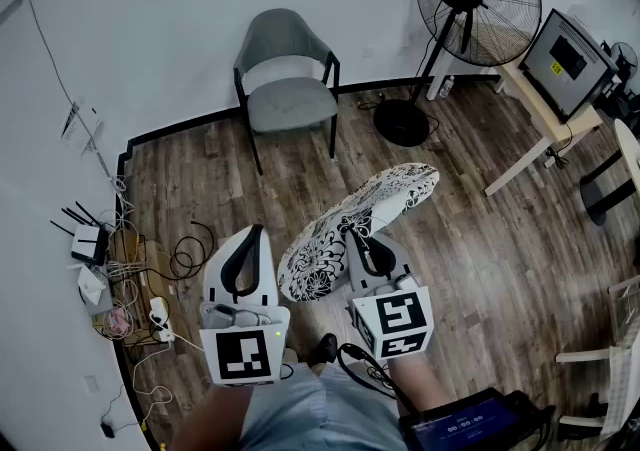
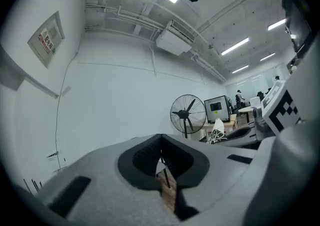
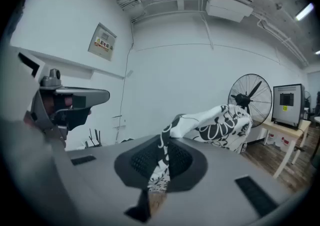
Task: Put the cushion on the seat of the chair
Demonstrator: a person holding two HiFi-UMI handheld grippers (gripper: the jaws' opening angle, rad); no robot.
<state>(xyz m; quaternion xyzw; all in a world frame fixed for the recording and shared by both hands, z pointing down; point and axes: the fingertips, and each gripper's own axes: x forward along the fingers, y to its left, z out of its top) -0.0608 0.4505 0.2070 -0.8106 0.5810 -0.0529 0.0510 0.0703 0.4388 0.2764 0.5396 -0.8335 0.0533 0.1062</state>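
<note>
cushion: white with black floral print, at your frame's centre.
chair: grey seat and back, black legs, top centre.
floor: dark brown wood planks.
fan: black, upper right.
your left gripper and right gripper: white shells, black pads, black-and-white marker cubes.

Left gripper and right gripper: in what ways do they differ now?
The right gripper is clamped on the near edge of the patterned cushion; the left gripper holds nothing. The right gripper sits behind the cushion's edge, while the left gripper stands beside the cushion, at its left. Shared: both have their jaws together and point roughly toward the chair.
</note>
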